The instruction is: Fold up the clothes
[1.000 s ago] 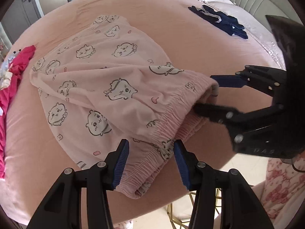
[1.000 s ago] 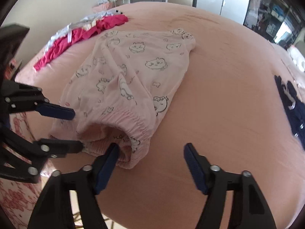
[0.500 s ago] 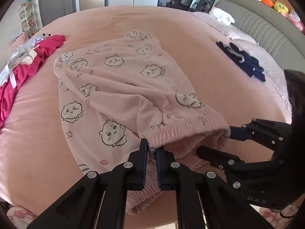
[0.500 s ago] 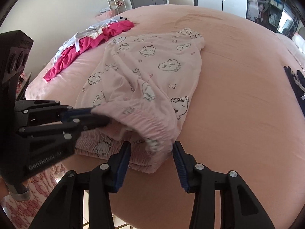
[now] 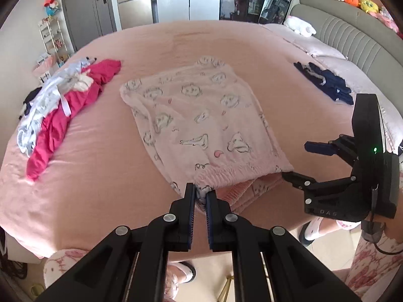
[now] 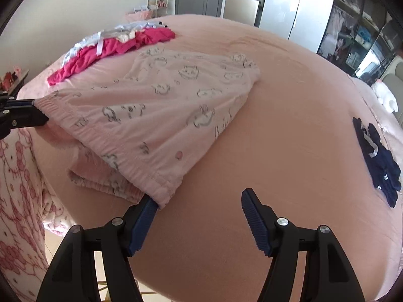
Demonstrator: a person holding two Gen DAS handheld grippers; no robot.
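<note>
The pink pants [image 5: 201, 125] lie mid-bed [image 5: 100, 176], waistband at 6 o'clock lifted. The left claw [image 5: 200, 196] is pinched tight on the waistband's left corner. The right claw [image 6: 199, 201] gapes wide, one finger [image 6: 142, 216] touching the other corner, gripping nothing.

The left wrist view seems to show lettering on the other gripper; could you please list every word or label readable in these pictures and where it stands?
"DAG": pale lettering on the black body of the right gripper, low on its housing, as best it reads.
Packets on the wire shelf: too small to read.
Pink pyjamas: cartoon prints only, no words.
Nothing else is legible in either view.
</note>
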